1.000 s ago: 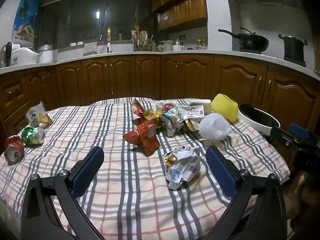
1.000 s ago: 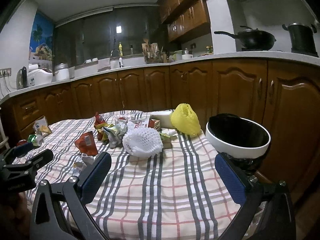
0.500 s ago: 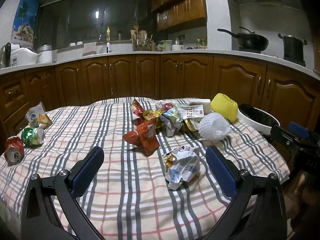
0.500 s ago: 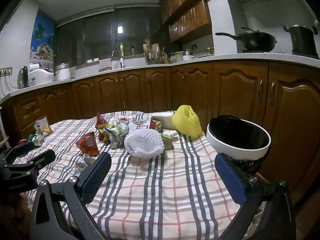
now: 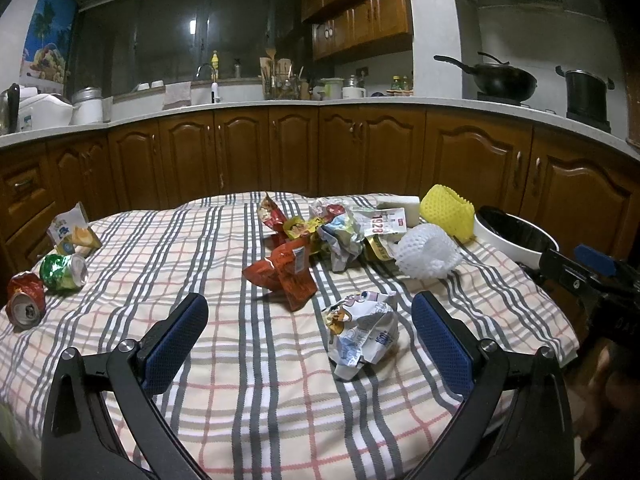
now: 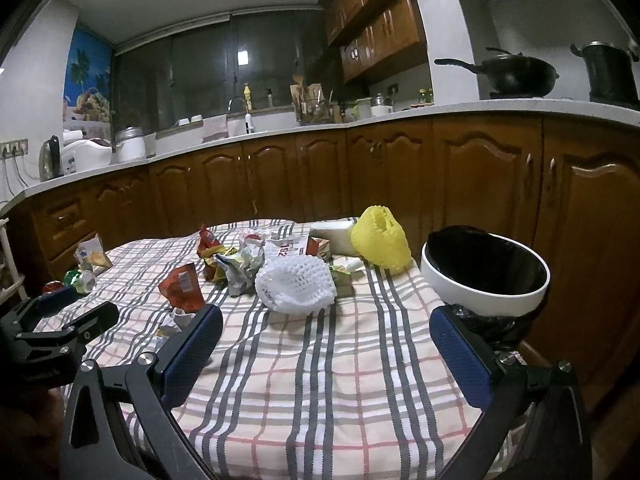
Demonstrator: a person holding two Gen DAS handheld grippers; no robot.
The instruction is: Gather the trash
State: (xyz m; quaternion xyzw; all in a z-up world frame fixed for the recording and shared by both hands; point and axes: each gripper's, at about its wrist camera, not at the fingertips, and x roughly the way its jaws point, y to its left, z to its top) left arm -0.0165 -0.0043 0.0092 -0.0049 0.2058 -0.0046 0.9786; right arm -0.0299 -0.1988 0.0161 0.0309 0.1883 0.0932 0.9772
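1. Two tools, left tool (image 5: pixel 306 334) and right tool (image 6: pixel 326 344), hover wide open and empty over the counter's (image 6: pixel 320 392) near edge.
2. Wrapper (image 5: pixel 364 334) lies between the left jaws; bin (image 6: pixel 486 276) stands at the right edge.

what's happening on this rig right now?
Trash pickup, nothing grabbed yet. Both tools hang open and empty over the checked tablecloth. The left hand-held gripper brackets a crumpled white wrapper; the right hand-held gripper faces a white foam fruit net, with the black-lined bin beside it. Red wrapper and two crushed cans lie untouched.
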